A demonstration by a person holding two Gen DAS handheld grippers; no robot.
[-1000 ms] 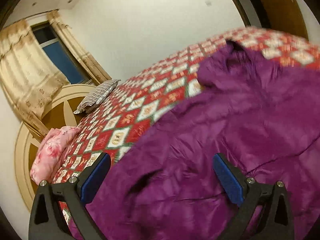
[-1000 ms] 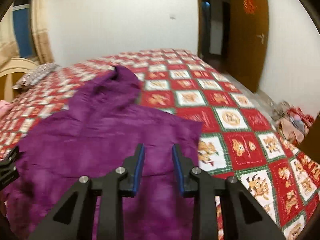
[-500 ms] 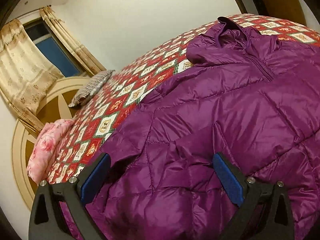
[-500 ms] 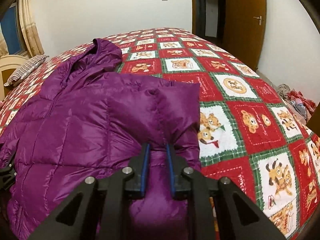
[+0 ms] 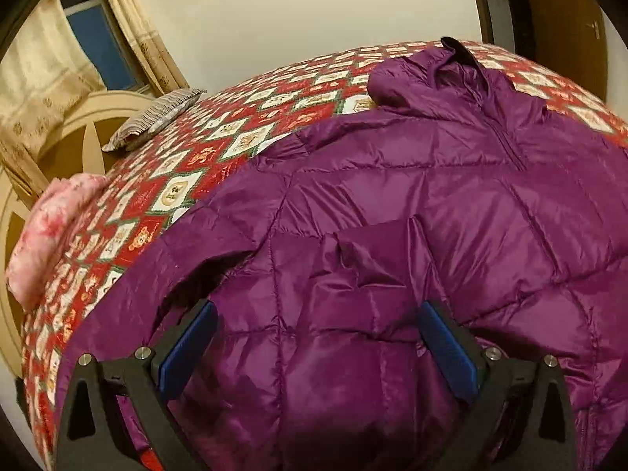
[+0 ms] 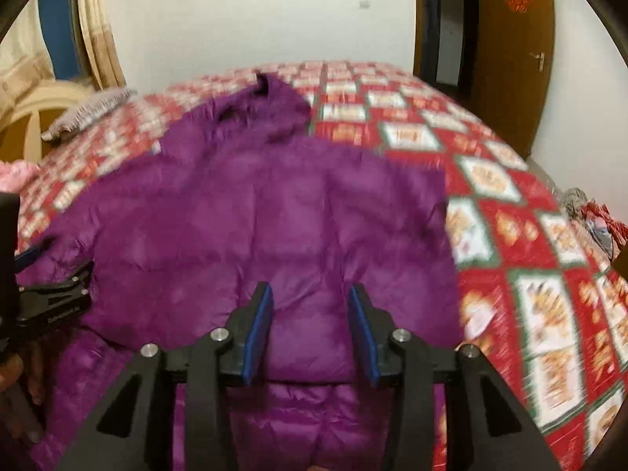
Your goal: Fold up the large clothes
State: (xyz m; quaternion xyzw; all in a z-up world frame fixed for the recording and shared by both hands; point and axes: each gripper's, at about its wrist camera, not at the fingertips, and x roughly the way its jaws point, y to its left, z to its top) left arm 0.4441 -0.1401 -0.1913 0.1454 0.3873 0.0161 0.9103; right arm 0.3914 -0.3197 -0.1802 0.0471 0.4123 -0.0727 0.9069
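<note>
Purple quilted jacket (image 5: 412,204) lies spread on the bed (image 6: 510,235), hood toward the far edge, hem at the near edge under both grippers. One sleeve seems already laid across the chest.

Left gripper (image 5: 318,349): fingers wide apart, hovering above the lower front panel, nothing pinched. Right gripper (image 6: 310,333): fingers part-way apart and opening; jacket fabric shows in the gap beneath them, but the pads do not press on it. View is blurred.

Handling, as judged: puffy padded shell, light, very soft, shiny fabric likely slick. It should spring back rather than hold a crease, so folds may want pressing down. Best holds look like the hem corners, the sleeve cuff, or a stitched seam line, where the layers are thinner and the fingers can bite.

Room: right-hand side of the bed is bare quilt right out to its edge, good for swinging a panel over. Toward the headboard side sit a striped pillow (image 5: 153,117) and a pink bundle (image 5: 51,227), both well apart from the jacket. Hem hangs close to the near edge; it could slip off.
</note>
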